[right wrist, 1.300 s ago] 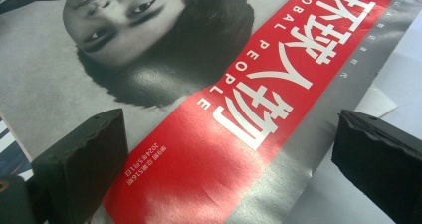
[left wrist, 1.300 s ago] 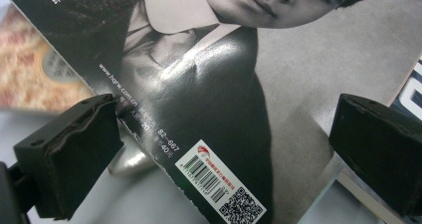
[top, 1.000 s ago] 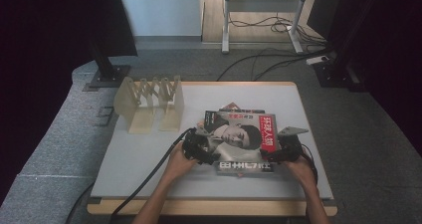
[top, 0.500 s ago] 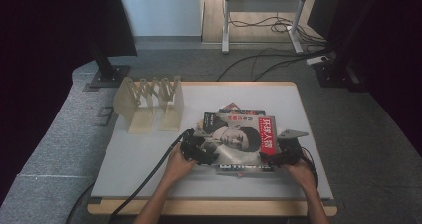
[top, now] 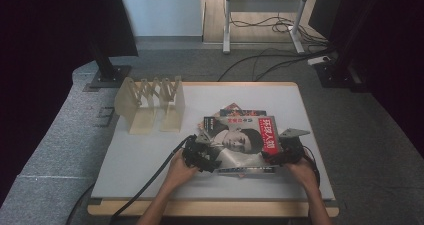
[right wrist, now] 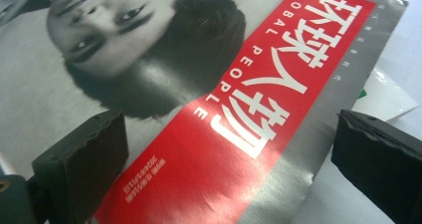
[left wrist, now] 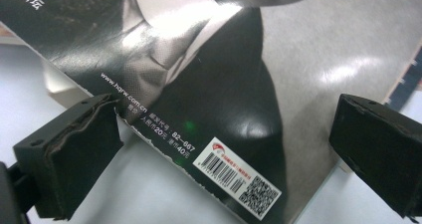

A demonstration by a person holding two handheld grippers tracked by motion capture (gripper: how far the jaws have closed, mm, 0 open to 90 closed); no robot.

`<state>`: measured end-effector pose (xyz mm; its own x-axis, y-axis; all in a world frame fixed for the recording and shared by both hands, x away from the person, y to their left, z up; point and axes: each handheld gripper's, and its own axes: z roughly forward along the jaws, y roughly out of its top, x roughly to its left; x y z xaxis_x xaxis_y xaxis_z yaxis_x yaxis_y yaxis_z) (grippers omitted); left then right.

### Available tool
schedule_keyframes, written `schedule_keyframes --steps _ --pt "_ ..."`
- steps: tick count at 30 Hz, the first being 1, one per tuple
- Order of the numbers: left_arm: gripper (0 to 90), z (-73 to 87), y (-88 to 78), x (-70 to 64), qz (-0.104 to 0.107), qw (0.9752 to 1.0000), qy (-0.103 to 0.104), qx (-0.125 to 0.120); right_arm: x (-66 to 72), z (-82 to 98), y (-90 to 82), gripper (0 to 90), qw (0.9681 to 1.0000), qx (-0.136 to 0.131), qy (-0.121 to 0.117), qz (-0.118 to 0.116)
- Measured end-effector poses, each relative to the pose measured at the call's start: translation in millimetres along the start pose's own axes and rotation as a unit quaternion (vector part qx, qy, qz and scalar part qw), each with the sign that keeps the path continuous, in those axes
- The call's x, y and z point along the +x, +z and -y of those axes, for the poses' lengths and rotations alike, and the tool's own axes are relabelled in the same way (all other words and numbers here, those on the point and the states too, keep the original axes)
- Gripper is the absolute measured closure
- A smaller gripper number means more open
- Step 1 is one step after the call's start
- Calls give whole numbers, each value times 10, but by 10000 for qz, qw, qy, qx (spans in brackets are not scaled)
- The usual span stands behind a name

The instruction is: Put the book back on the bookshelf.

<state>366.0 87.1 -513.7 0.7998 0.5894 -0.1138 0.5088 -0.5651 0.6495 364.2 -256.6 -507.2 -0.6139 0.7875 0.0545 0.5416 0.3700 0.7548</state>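
While both hands sit at the near edge of the white table (top: 150, 170), the left gripper (top: 202, 152) and the right gripper (top: 285, 150) flank a magazine (top: 240, 140) lying flat, right of table centre. Magazine cover: greyscale portrait, red title band with white Chinese characters and "GLOBAL PEOPLE". It lies on top of other magazines (top: 235, 108) whose edges poke out at the far side and a spine showing along the near side.

Left gripper view: jaws spread wide apart, nothing clamped; the magazine's (left wrist: 214, 84) corner with barcode sticker (left wrist: 239, 176) sits between them, left jaw right beside the ragged cover edge, touching or not I cannot tell. Right gripper view: jaws also wide apart, holding nothing; the red title band (right wrist: 249, 114) runs between them, right jaw past the magazine's edge over the table.

Wooden folding rack (top: 150, 105) stands on the table's far left, well apart from the magazine. Black cable (top: 150, 182) trails from the left gripper off the near edge.
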Motion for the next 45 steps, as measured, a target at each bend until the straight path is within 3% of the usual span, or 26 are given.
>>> schedule_keyframes --steps 7,10,13,18,21,27,31,34,38,42,43,45 --pt "0 51 -11 -150 -35 9998 180 65 -68 -21 20 17 10000 4 73 24" --pt "0 38 -61 -147 -41 9997 215 62 -68 -13 16 23 9999 -21 106 33" --pt "0 -26 -144 -96 -134 9997 164 -129 -47 -19 -11 29 9999 -7 72 90" --pt "0 -190 -230 -6 -225 9991 308 -161 -8 -28 -121 15 9998 -134 49 99" --pt "0 -291 -246 75 -180 9993 259 -212 27 -9 -191 12 9998 -150 4 117" --pt "0 -458 -247 203 -355 9986 280 -263 53 64 -291 24 9999 -128 31 110" --pt "0 -551 -217 261 -531 9969 439 -373 68 127 -326 28 9999 -82 19 148" --pt "21 -621 -164 335 -194 9984 467 -248 90 175 -352 28 9998 -71 19 165" --pt "30 -720 -75 357 -286 9977 616 -45 109 234 -385 25 9998 -59 12 212" --pt "27 -816 8 393 -430 9965 708 -108 128 264 -417 23 9997 -73 -13 248" --pt "26 -831 28 406 -442 9964 707 -177 134 267 -423 23 9997 -79 -19 237" --pt "19 -870 77 459 -387 9969 675 -90 146 270 -431 22 9997 -91 -34 227"
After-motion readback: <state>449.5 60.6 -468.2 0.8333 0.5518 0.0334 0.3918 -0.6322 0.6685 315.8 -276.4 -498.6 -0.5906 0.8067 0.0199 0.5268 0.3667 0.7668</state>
